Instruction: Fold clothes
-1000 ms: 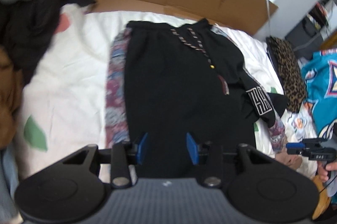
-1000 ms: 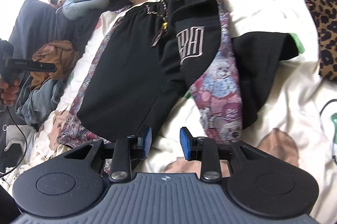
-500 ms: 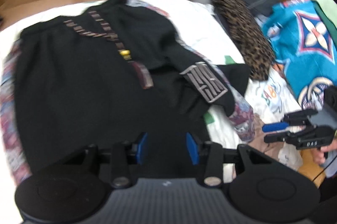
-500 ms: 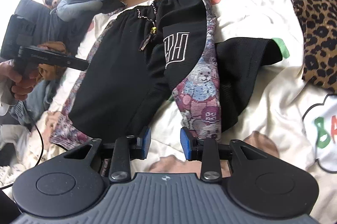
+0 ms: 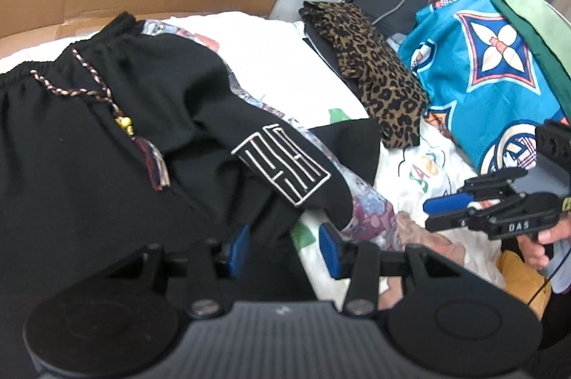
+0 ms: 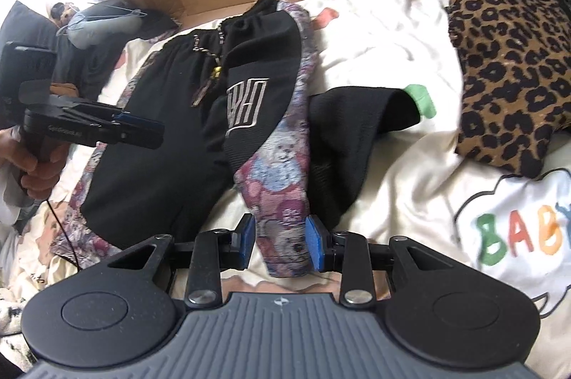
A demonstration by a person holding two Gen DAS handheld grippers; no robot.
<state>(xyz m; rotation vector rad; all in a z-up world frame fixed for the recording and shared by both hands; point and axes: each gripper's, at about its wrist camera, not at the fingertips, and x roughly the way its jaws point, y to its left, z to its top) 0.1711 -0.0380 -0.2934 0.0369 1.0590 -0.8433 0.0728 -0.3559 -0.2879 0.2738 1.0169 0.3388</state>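
While your right gripper (image 6: pixel 279 239) stands parted astride the patterned leg end (image 6: pixel 282 236), unpinched, your left gripper (image 5: pixel 284 246) gapes over the black trousers' (image 5: pixel 89 143) edge; bare sheet (image 6: pixel 392 172) lies rightward.

The black trousers (image 6: pixel 153 143) lie flat on the bed, elastic waistband toward twelve o'clock, a braided drawcord with a gold bead and tassel trailing down the front. A patterned bear-print stripe runs along each outer seam. One leg is folded across toward four o'clock, showing a white embroidered emblem (image 5: pixel 282 163). Beside it at three o'clock lies black cloth, perhaps the same garment.
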